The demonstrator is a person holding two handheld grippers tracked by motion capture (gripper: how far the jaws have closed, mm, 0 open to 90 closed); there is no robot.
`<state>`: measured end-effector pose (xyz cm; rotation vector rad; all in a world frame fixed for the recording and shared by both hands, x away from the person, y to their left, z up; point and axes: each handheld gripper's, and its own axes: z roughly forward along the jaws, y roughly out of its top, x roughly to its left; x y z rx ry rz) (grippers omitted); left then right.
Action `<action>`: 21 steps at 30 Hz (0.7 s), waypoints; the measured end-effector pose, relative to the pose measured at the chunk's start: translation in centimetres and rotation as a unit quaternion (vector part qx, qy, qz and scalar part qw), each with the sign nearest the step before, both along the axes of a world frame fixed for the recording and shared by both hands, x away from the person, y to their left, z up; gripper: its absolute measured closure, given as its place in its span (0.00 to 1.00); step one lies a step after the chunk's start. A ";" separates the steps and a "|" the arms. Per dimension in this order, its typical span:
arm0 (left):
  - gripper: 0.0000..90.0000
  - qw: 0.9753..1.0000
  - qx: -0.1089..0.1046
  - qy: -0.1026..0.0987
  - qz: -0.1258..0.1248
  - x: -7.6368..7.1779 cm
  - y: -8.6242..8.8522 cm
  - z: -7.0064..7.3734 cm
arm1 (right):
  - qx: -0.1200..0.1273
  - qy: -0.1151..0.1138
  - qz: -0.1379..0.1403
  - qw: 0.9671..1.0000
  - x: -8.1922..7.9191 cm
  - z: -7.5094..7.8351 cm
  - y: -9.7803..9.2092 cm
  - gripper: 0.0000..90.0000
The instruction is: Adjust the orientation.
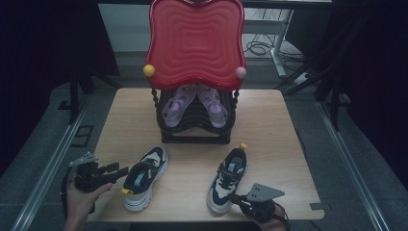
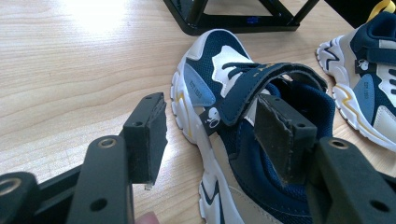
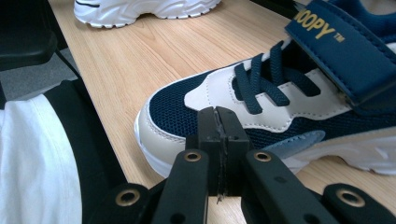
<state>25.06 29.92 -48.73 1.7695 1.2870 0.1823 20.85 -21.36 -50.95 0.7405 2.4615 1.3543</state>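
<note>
Sneakers, two, navy-and-white mesh with strap. We find the left sneaker (image 1: 143, 176) at seven o'clock, collar between our left gripper's (image 2: 212, 140) wide-open jaws, likely for lifting. The right sneaker (image 1: 227, 179), at five o'clock, faces our right gripper (image 3: 219, 128), closed empty at its toe.

A black slatted shoe rack (image 1: 195, 126) is standing at the back of the light wooden desk (image 1: 269, 110), carrying a pair of lilac translucent sandals (image 1: 195, 103) under a red wavy plastic tray (image 1: 195, 41). In front of the rack, two navy-and-white strap sneakers are lying apart: the left sneaker (image 1: 143, 178) beside the left claw (image 1: 118, 172), the right sneaker (image 1: 227, 179) just ahead of the right claw (image 1: 236, 197).
</note>
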 end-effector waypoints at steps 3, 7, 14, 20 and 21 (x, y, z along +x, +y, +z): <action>0.49 1.000 0.000 0.001 0.001 0.0 0.0 -0.1 | -0.001 -0.004 -0.003 1.000 0.0 0.1 0.5 1.00; 0.49 1.000 0.000 0.002 0.000 0.0 0.0 -0.1 | 0.001 -0.003 0.002 1.000 0.3 0.0 1.3 1.00; 0.48 1.000 -0.002 0.003 -0.001 0.1 0.0 -0.2 | -0.002 -0.006 0.008 1.000 0.7 -0.1 2.5 1.00; 0.49 1.000 0.000 0.004 0.000 0.1 0.0 -0.2 | 0.002 -0.004 0.009 1.000 0.9 -0.2 2.6 1.00; 0.49 1.000 -0.001 0.003 0.000 0.1 0.0 -0.2 | 0.002 -0.005 0.008 1.000 0.9 -0.2 2.7 1.00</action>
